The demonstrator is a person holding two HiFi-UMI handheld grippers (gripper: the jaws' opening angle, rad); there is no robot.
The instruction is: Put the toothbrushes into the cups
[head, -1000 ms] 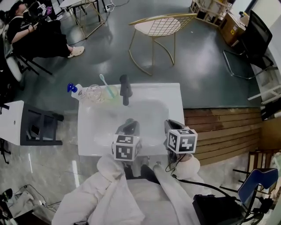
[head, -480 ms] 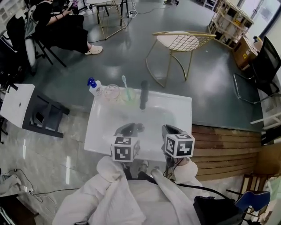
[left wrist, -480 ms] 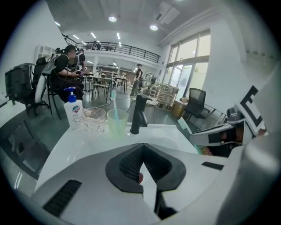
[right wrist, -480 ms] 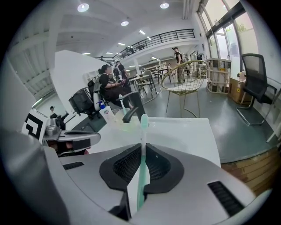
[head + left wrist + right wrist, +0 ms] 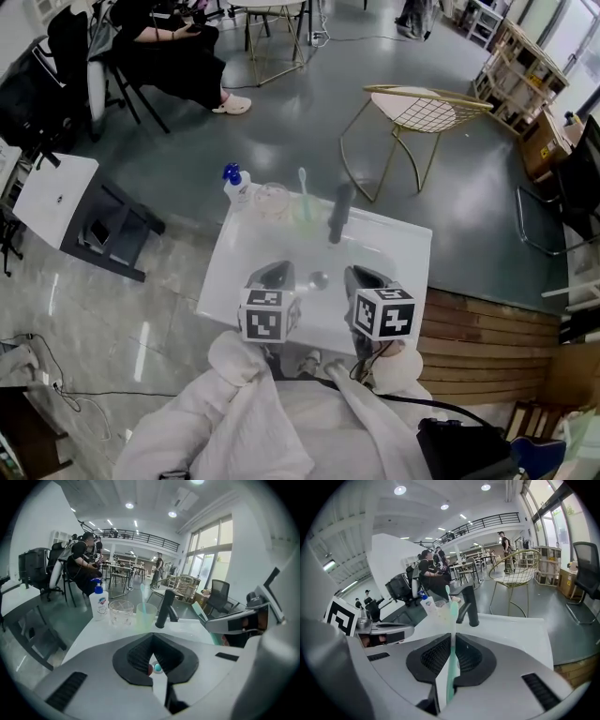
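Observation:
A pale green toothbrush (image 5: 451,616) stands upright between the tips of my right gripper (image 5: 452,637), which is shut on its handle. That brush also shows as a pale strip (image 5: 208,623) in the left gripper view. My left gripper (image 5: 152,637) has its tips together with nothing in them. Both grippers, left (image 5: 274,272) and right (image 5: 358,275), hover side by side over the near part of the white sink (image 5: 398,246). At the sink's far rim stand a clear cup (image 5: 272,199) and a green cup (image 5: 306,212) holding another toothbrush (image 5: 303,183).
A blue-capped soap bottle (image 5: 236,185) stands left of the cups and a black faucet (image 5: 339,214) right of them. The drain (image 5: 320,278) lies between my grippers. Beyond are a gold wire chair (image 5: 417,108), a seated person (image 5: 173,47) and a white side table (image 5: 61,192).
The head view has swung, so the sink and cups now sit further right in it. Both grippers have shifted left along the sink's near side, with the toothbrush still held.

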